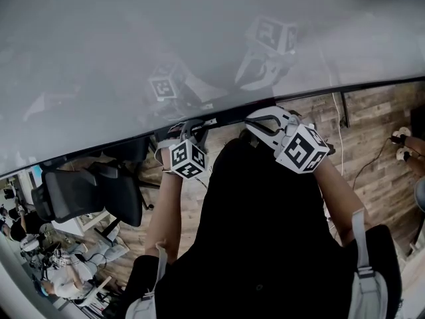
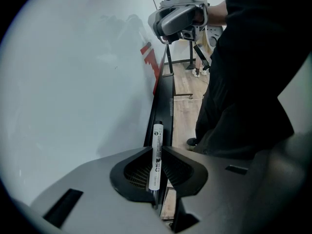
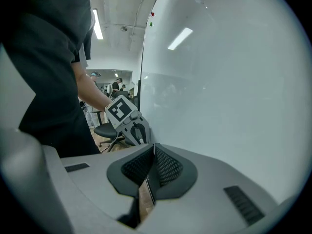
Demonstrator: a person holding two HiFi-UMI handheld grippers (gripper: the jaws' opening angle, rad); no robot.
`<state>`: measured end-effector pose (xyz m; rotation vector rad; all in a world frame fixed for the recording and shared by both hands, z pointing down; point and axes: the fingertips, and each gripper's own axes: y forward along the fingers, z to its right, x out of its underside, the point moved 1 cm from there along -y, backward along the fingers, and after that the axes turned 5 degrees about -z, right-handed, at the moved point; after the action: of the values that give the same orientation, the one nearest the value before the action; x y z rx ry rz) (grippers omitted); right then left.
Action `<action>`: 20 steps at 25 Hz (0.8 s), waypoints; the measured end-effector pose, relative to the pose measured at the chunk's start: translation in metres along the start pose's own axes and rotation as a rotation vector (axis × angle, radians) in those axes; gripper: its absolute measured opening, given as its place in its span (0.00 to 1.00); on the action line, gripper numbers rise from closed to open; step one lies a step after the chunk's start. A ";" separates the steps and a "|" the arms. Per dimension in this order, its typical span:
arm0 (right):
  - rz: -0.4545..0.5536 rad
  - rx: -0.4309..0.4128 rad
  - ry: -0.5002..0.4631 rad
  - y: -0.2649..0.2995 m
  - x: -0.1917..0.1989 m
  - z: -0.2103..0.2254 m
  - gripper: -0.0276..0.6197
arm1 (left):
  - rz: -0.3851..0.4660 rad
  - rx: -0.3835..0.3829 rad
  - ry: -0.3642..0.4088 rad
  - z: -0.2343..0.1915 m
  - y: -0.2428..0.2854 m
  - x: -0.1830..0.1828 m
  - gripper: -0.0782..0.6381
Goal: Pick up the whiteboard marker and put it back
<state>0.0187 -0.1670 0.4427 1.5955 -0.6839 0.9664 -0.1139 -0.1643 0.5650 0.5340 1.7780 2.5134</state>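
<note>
The whiteboard marker (image 2: 157,152) is white with dark print and a black tip, and my left gripper (image 2: 157,156) is shut on it. It points along the black ledge (image 2: 163,99) at the foot of the whiteboard (image 2: 78,82), just above it. In the head view the left gripper (image 1: 188,133) hangs at the board's lower edge and the marker is hidden. My right gripper (image 3: 153,155) is shut with nothing between its pads. It hovers at the same edge, to the right (image 1: 264,121), and shows far along the ledge in the left gripper view (image 2: 178,21).
The whiteboard (image 1: 199,38) fills the top of the head view. A black office chair (image 1: 86,195) stands at the left on the wooden floor (image 1: 372,131). A white cable (image 1: 340,135) hangs at the right. Other people sit at the lower left (image 1: 60,278).
</note>
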 end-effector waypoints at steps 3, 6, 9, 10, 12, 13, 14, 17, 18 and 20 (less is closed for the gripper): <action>-0.001 -0.005 0.001 0.000 0.001 0.000 0.07 | -0.026 0.013 -0.004 0.001 0.003 0.002 0.21; 0.001 -0.011 0.000 0.000 0.001 -0.002 0.07 | -0.036 0.016 0.002 0.001 0.004 0.002 0.21; 0.000 -0.015 0.002 0.000 0.002 -0.002 0.07 | -0.043 0.021 -0.001 0.001 0.006 0.002 0.21; 0.000 -0.016 0.003 0.000 0.002 -0.002 0.07 | -0.046 0.024 -0.002 0.000 0.006 0.002 0.21; -0.002 -0.015 0.002 0.000 0.001 0.000 0.07 | -0.050 0.027 0.000 0.000 0.006 0.002 0.21; -0.003 -0.014 0.000 0.000 0.001 0.000 0.07 | -0.050 0.027 0.001 0.000 0.006 0.002 0.21; -0.004 -0.013 -0.001 0.000 0.001 0.000 0.07 | -0.050 0.028 0.002 -0.001 0.006 0.002 0.21; -0.005 -0.012 0.001 0.001 0.002 -0.001 0.07 | -0.051 0.028 0.007 0.000 0.007 0.003 0.21; -0.007 -0.014 0.001 0.001 0.003 -0.002 0.07 | -0.052 0.029 0.008 0.000 0.007 0.004 0.21; -0.012 -0.018 -0.002 0.001 0.004 -0.003 0.07 | -0.054 0.033 0.002 0.000 0.007 0.004 0.22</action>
<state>0.0188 -0.1637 0.4467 1.5834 -0.6820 0.9473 -0.1158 -0.1658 0.5727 0.4778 1.8117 2.4545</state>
